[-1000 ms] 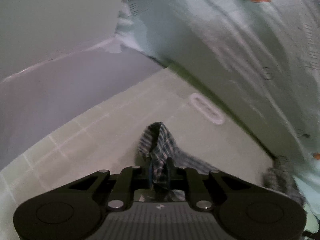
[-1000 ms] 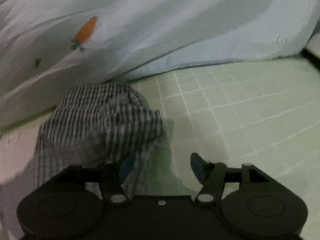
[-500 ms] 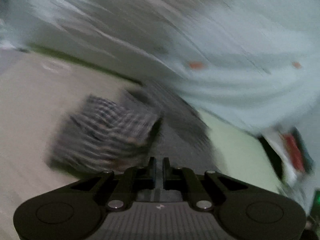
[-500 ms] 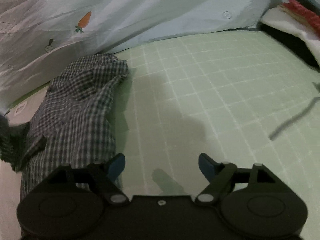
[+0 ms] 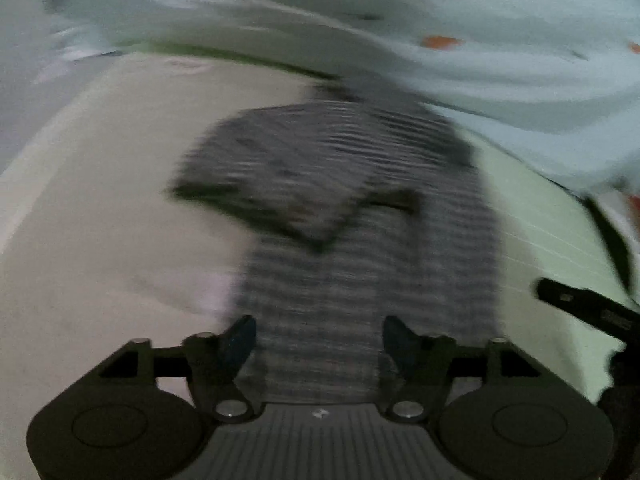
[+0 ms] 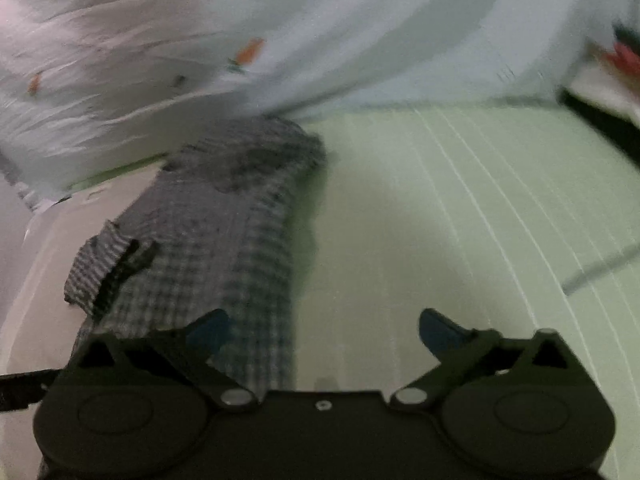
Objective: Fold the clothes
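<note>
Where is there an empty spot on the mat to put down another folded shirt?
The green gridded mat lies bare right of the checked garment, up to the pale carrot-print cloth behind it. Left of the garment, a pale bare patch is free too. The back edge, under the cloth, is crowded.

The right tongs [image 6: 322, 330] are opening, nothing between their blue tips; a checked garment [image 6: 224, 232] lies folded lengthwise on the green gridded mat [image 6: 460, 220]; pale carrot-print cloth [image 6: 280, 40] lies bunched behind it.
</note>
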